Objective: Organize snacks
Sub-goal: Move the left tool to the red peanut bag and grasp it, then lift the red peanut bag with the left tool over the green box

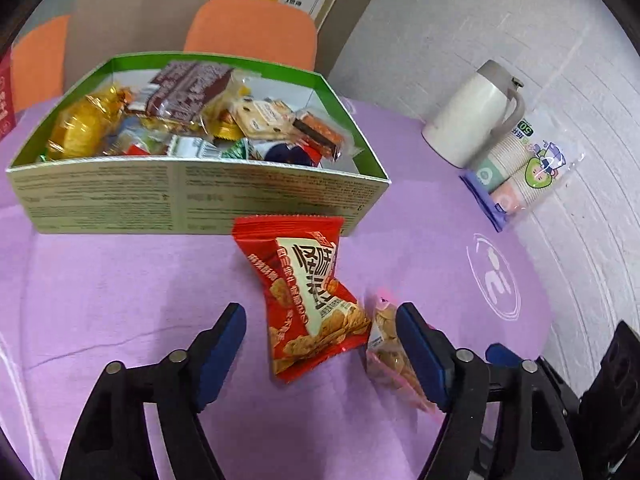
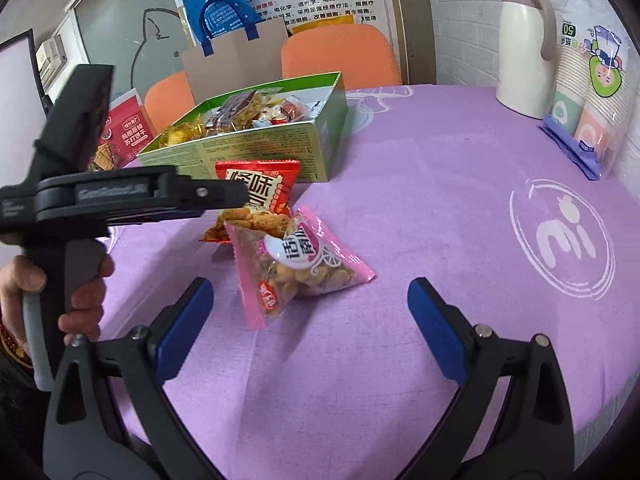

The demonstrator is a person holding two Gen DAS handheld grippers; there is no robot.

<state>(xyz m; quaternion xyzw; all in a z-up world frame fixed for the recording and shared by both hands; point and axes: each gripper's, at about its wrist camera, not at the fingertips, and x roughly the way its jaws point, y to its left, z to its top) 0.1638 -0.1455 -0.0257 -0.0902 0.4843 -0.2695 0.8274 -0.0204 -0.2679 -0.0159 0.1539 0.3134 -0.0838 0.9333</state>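
The left gripper, jaws apart, straddles the red snack packet lying just in front of the green box. Closing could also snag the pink packet touching its right finger.

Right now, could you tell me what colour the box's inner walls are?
Green; the box shows it best in the left wrist view.

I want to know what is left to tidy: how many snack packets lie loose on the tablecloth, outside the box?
2: a red packet in front of the green box, and a pink packet touching it on its right. Others may be out of view.
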